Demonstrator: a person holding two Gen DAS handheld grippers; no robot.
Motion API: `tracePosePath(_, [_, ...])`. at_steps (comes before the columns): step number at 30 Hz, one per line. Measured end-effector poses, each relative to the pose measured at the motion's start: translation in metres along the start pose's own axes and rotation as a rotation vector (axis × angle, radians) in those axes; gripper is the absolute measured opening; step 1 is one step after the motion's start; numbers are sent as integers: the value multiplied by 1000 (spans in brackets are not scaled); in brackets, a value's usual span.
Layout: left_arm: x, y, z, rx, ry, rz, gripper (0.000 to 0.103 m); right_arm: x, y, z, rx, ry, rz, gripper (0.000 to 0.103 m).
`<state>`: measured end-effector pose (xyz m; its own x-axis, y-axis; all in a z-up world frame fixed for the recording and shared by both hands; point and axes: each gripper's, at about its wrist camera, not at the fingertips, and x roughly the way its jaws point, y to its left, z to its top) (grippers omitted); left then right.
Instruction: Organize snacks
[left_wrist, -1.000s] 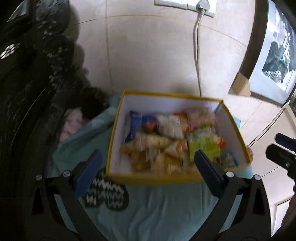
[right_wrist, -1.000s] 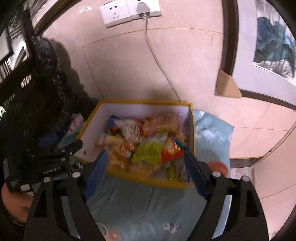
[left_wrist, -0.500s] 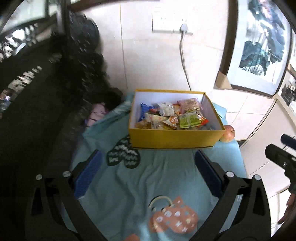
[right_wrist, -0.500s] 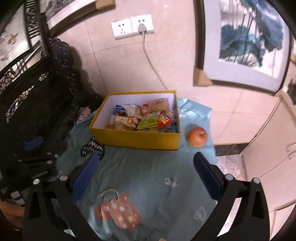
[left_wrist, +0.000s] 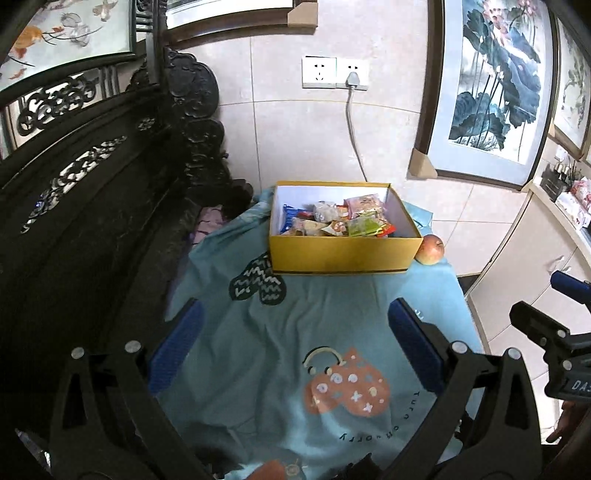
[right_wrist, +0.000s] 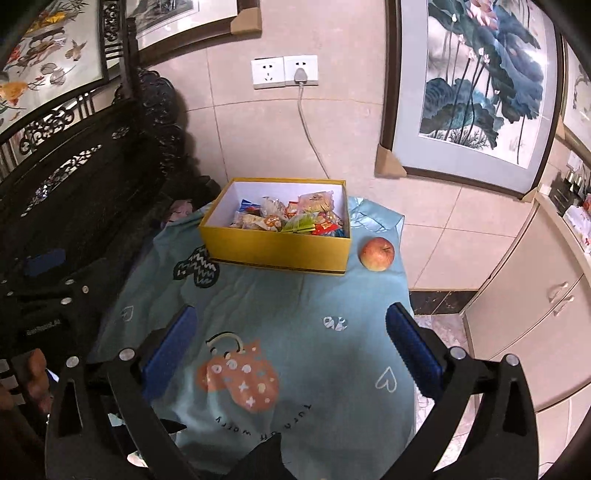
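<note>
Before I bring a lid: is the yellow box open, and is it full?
Open, no lid on the yellow box. Snack packets cover its floor, below the rim.

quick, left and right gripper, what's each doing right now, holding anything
left gripper: open, holding nothing, above the blue cloth.
right gripper: open, holding nothing, short of the yellow box.

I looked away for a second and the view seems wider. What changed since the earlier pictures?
Both tools pulled back and up from the yellow box: a second ago it filled each view, now it sits far off on the blue cloth. The left tool and right tool are open and empty. The snack packets stay in the box, and the apple sits beside it.
</note>
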<state>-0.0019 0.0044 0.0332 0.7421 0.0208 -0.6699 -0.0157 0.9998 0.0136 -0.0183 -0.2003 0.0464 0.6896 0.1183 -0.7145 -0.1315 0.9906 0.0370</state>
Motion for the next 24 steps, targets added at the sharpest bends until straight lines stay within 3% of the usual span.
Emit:
tracePosePath(17, [-9, 6, -3, -3, -4, -7, 101, -10, 7, -1, -11, -18, -10, 102])
tracePosePath(24, [-16, 5, -5, 13, -60, -22, 101, -9, 7, -1, -10, -15, -12, 102])
